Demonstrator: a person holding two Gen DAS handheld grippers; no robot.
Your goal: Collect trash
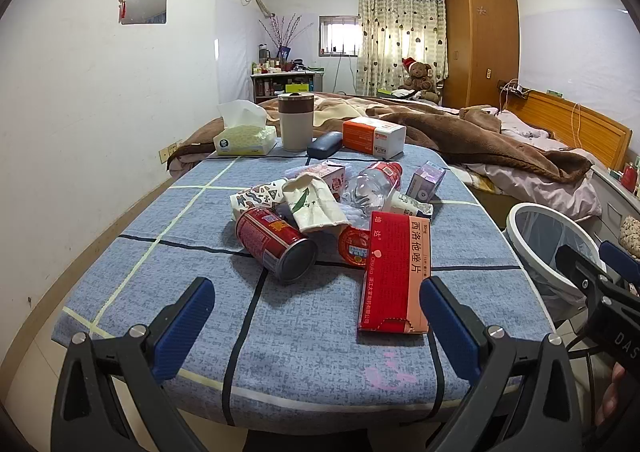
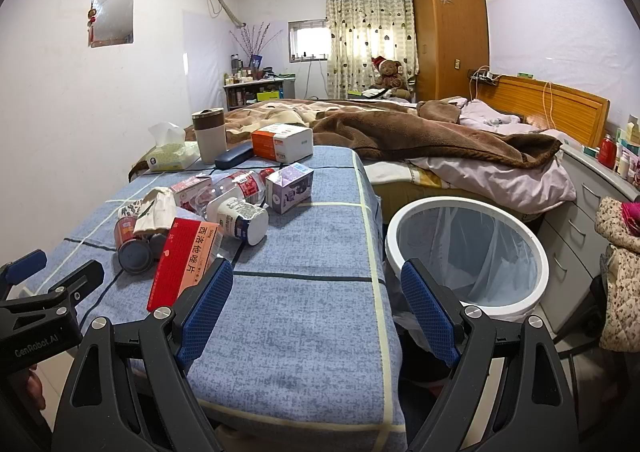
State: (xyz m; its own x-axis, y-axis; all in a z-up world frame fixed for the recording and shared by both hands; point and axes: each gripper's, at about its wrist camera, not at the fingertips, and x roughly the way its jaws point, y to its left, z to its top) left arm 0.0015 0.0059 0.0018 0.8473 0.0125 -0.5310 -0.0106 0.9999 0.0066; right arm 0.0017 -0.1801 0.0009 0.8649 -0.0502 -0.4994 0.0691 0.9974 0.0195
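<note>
Red box (image 1: 394,272) lengthwise toward camera, both tongs (image 1: 316,328) (image 2: 316,308) agape, empty.

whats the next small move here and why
Probably ease the left tool forward onto the red medicine box: both tools are open and empty, that box lies nearest on the table, and the lined bin waits open beside the table's right edge.

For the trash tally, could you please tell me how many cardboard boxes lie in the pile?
3: a red box nearest the tongs, a purple box at the far right, and a pink box behind the tissue pack; others may be hidden beneath.
</note>
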